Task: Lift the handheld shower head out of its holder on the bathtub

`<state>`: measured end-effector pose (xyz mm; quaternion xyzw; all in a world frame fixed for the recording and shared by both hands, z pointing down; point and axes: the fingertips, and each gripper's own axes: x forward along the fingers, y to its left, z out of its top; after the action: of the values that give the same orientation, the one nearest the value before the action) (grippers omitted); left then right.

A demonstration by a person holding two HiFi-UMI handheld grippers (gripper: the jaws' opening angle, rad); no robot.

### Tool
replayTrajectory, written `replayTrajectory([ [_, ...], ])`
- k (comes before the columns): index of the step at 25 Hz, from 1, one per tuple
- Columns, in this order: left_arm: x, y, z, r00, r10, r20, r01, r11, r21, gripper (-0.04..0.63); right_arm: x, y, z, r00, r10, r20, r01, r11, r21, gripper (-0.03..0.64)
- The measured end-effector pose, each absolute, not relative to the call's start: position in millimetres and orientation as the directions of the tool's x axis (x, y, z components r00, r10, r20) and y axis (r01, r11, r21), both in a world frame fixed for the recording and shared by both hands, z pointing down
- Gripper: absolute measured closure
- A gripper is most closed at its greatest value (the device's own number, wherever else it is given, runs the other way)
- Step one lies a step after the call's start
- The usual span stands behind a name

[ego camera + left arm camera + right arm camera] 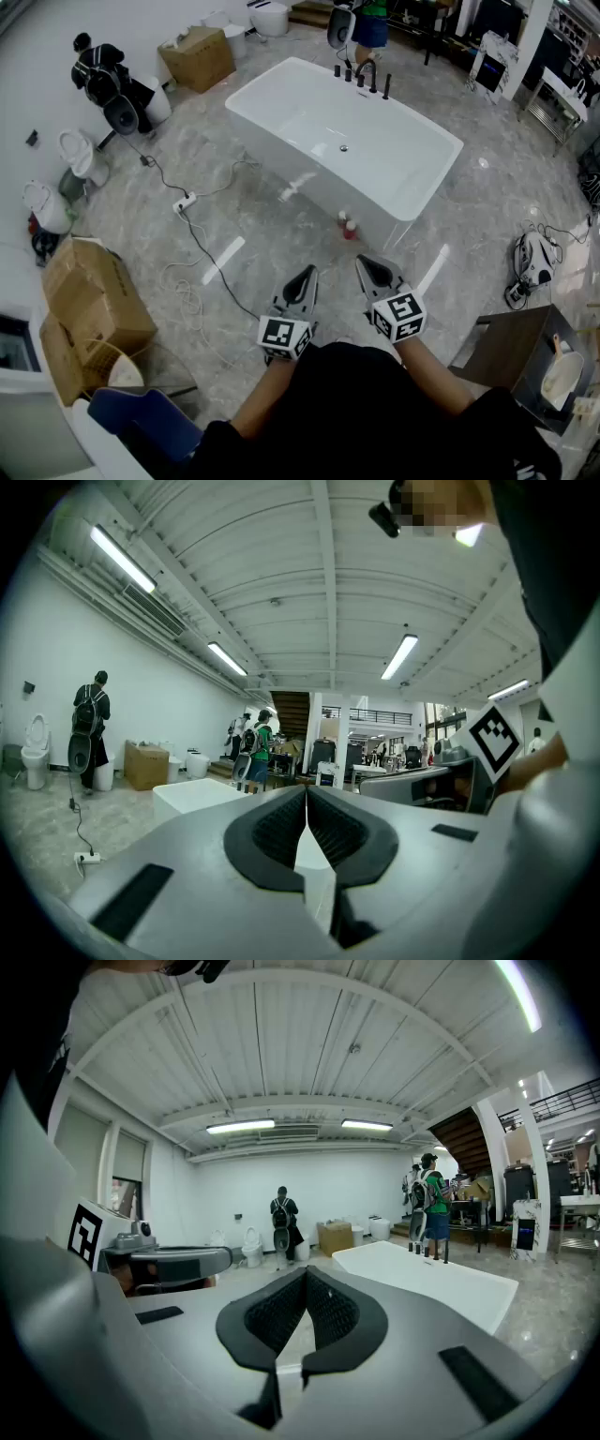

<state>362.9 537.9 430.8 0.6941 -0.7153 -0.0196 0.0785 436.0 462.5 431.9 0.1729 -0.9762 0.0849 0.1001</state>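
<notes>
Showroom, grey marble floor point(281, 225). Cardboard box point(94, 300) at the left edge. Left gripper point(310, 273): jaws clenched, nothing between them. Right gripper point(361, 262): the same, clenched and empty. White bathtub point(281, 127) lies beyond both. Handheld shower head point(385, 86) sits among the black fittings on the tub's far rim, well apart from the grippers.

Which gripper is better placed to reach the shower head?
Right, slightly: the right gripper is nearer the taps at the far end of the bathtub than the left gripper. Both are shut and empty.
</notes>
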Motion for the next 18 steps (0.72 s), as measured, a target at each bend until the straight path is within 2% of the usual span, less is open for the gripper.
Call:
replayTrajectory([
  [18,355,545,436,-0.072,-0.991,0.11,-0.98,0.09,0.176,0.591,446,466,433,-0.927,-0.328,0.182,-0.357,0.922,-0.152,0.618],
])
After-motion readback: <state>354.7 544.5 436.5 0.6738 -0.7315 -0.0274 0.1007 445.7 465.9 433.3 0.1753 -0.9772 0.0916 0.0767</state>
